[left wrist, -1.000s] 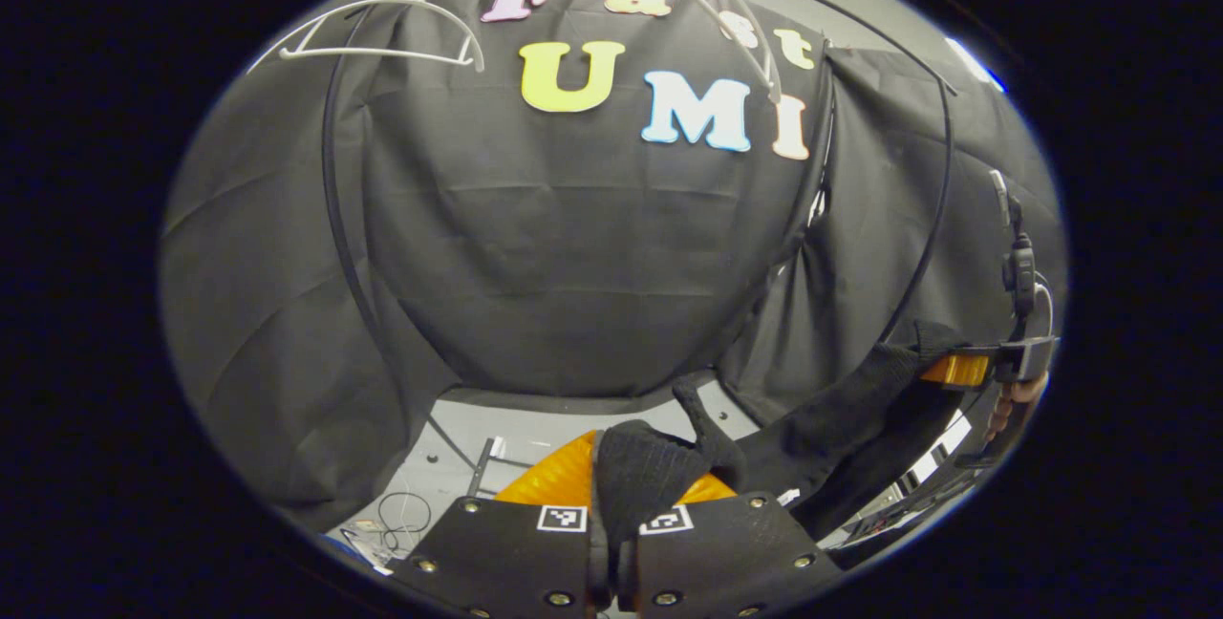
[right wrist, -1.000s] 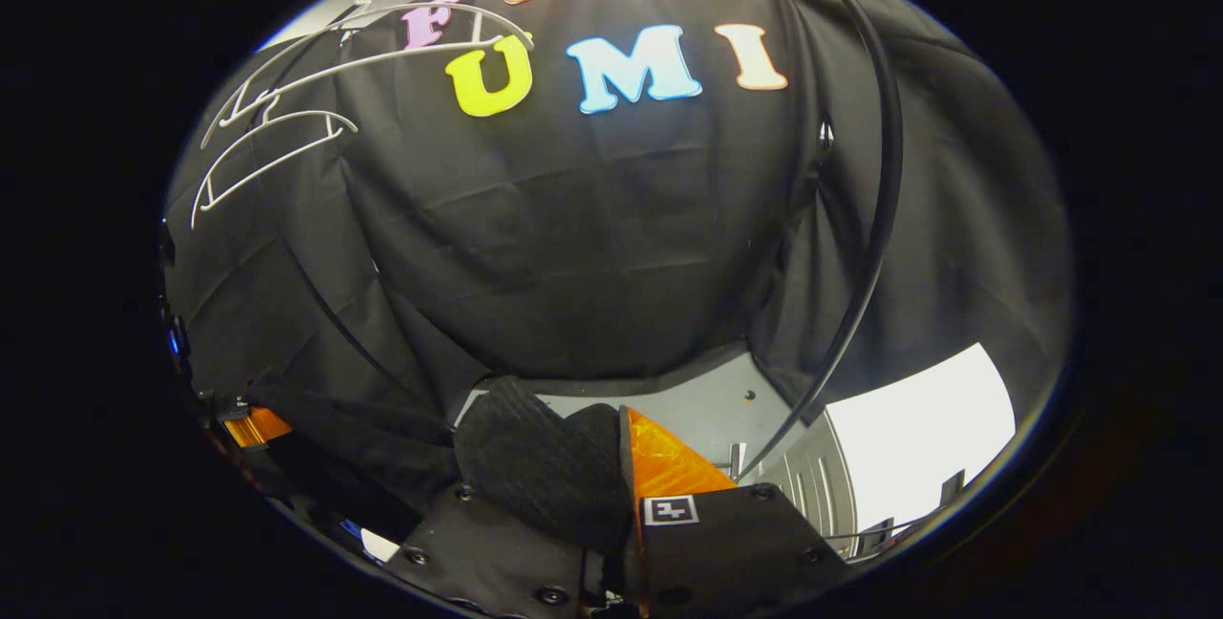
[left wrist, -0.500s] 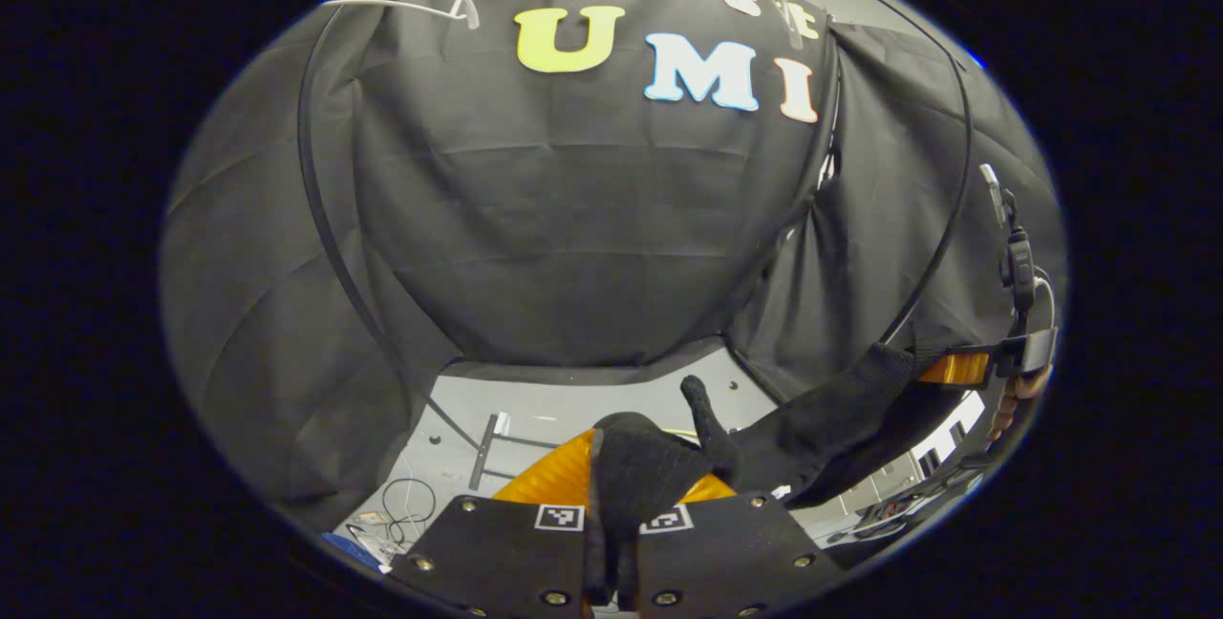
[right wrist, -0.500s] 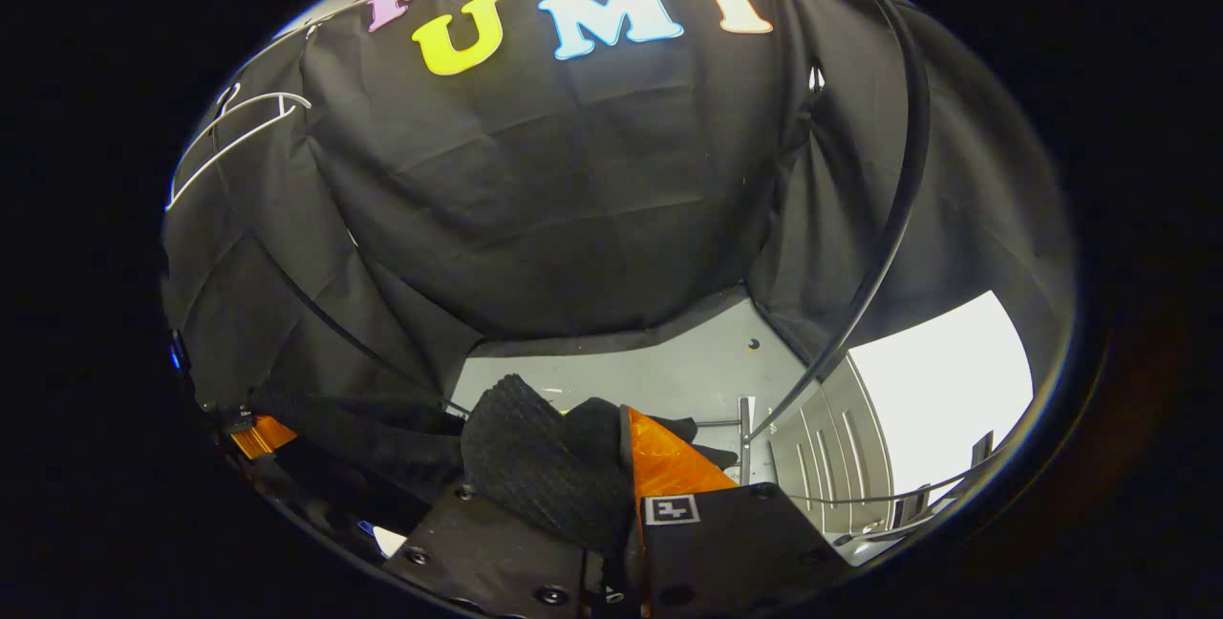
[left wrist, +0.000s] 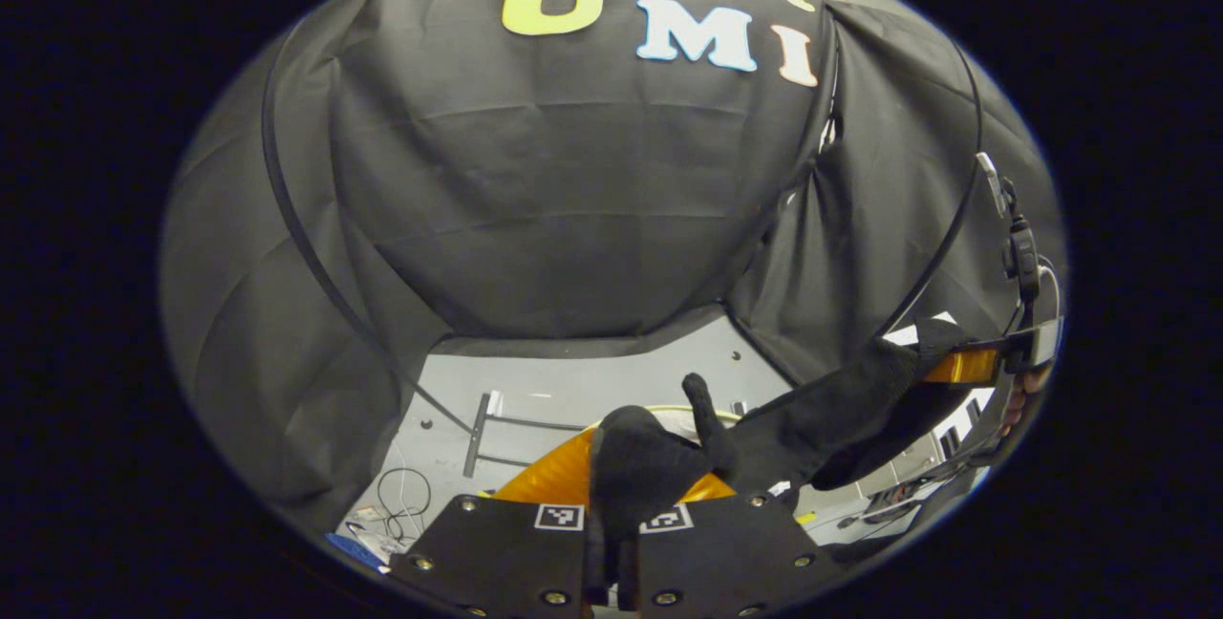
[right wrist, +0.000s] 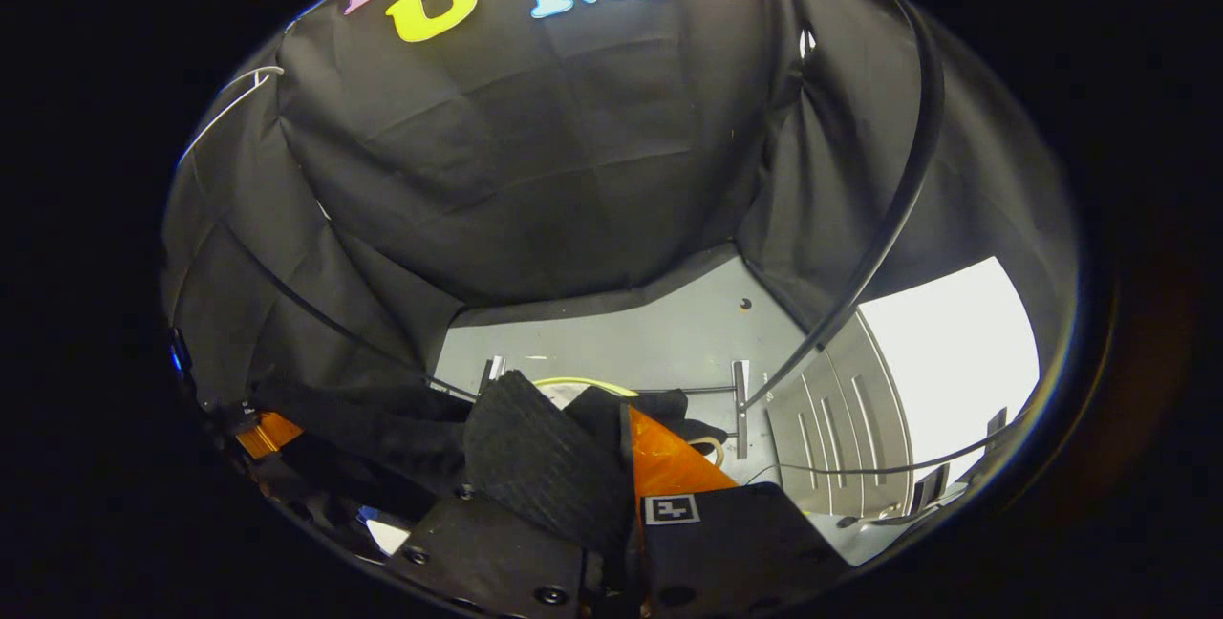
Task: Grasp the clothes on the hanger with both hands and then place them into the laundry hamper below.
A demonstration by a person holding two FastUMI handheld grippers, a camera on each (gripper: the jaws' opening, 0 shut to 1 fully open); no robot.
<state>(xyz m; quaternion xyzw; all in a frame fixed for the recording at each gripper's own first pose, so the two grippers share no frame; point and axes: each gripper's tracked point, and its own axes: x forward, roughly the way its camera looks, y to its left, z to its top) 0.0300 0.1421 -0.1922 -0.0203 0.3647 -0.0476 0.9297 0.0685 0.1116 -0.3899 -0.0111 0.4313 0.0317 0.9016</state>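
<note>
A black knitted garment (left wrist: pixel 822 414) hangs stretched between both grippers. In the left gripper view my left gripper (left wrist: pixel 616 480) is shut on one bunched end, its orange fingers (left wrist: pixel 554 476) pressed against the cloth. The garment runs right to the right gripper (left wrist: pixel 960 366), held by a hand. In the right gripper view my right gripper (right wrist: pixel 621 476) is shut on a ribbed fold of the garment (right wrist: pixel 540 461), and the left gripper (right wrist: pixel 266 430) holds the far end at the left. A pale yellow hamper rim (right wrist: pixel 583 381) curves just below the cloth, also seen as a hamper rim (left wrist: pixel 688 411).
An empty white hanger (right wrist: pixel 225 103) hangs at the upper left. Black rack tubes (right wrist: pixel 889 218) arch over the space, with the rack's feet (left wrist: pixel 478 423) on the grey floor (right wrist: pixel 650 342). Loose cables (left wrist: pixel 401 490) lie at the lower left. A white panel (right wrist: pixel 946 352) stands at the right.
Both grippers have sunk and tipped downward with the garment. The hangers have slid up toward the top edge, more floor shows, and the hamper rim has come into view.
</note>
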